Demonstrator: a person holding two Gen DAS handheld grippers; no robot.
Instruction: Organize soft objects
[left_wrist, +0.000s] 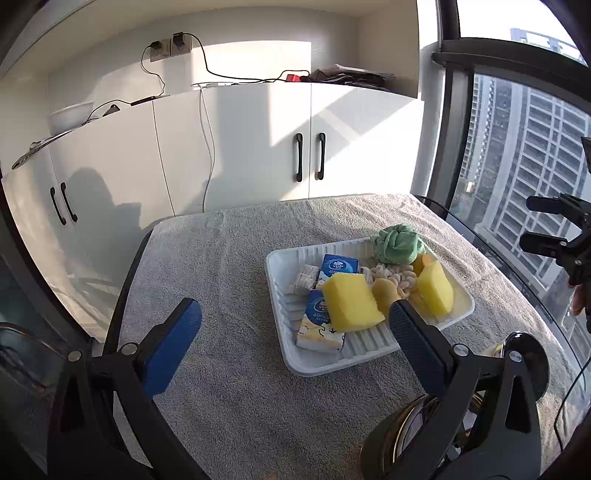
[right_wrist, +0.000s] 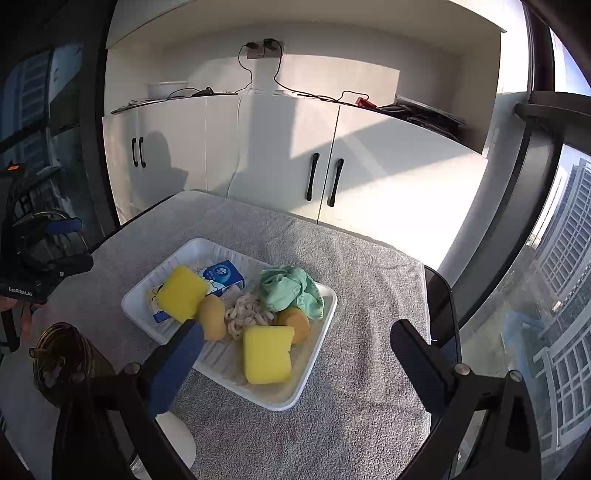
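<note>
Both hand-held grippers hung released; the white tray (left_wrist: 314, 363) of soft things lay centre-frame, seemingly nearer the left hand-held gripper (left_wrist: 295, 317).

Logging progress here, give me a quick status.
Left gripper open, empty. Right gripper open, empty. Sponges, tissue packs, green cloth all in white tray. Nothing in the way.

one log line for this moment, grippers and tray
left gripper: open, empty | right gripper: open, empty | white tray: holds two yellow sponges, green cloth, tissue packs
</note>
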